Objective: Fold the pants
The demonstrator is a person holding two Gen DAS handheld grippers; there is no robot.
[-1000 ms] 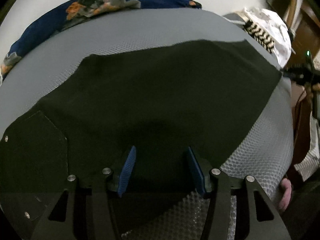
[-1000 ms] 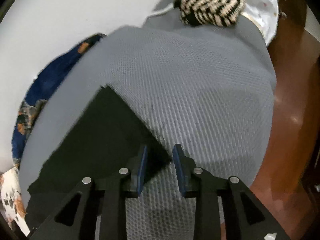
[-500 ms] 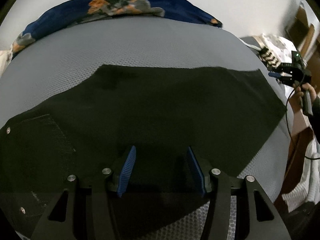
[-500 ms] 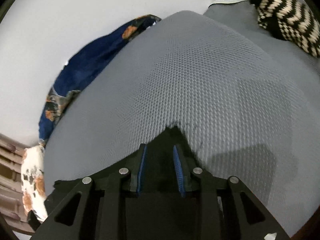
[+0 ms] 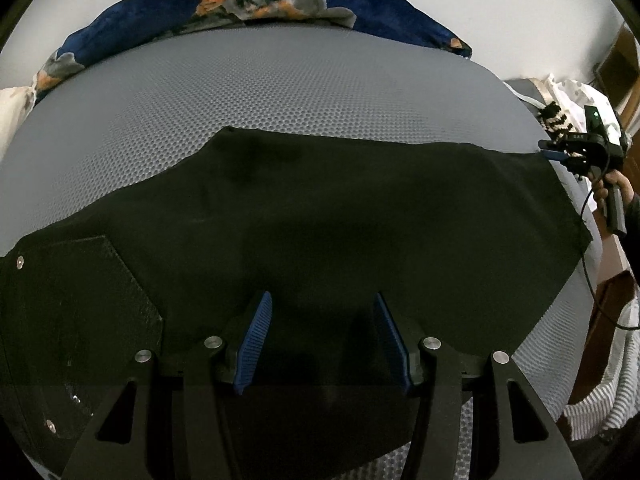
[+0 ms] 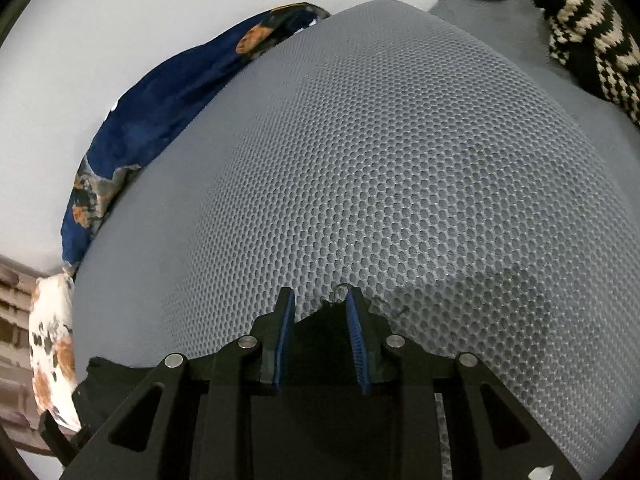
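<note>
Black pants (image 5: 340, 224) lie spread flat across a grey mesh mattress (image 5: 280, 92), with a back pocket (image 5: 80, 292) at the left. My left gripper (image 5: 320, 320) is open, its blue pads over the near edge of the pants, holding nothing. My right gripper (image 6: 320, 312) is open over the far corner of the pants (image 6: 324, 328), which lies between its pads. The right gripper also shows in the left wrist view (image 5: 554, 155) at the right corner of the pants.
A navy floral blanket (image 5: 256, 4) lies along the wall behind the mattress. A black-and-cream knitted piece (image 6: 592, 52) and white cloth (image 5: 576, 96) lie at the right end. Striped fabric (image 5: 608, 400) hangs beyond the right edge.
My right gripper moved forward along the pants to the far corner, which now sits between its pads. My left gripper drew back and up a little; the pants look flatter.
</note>
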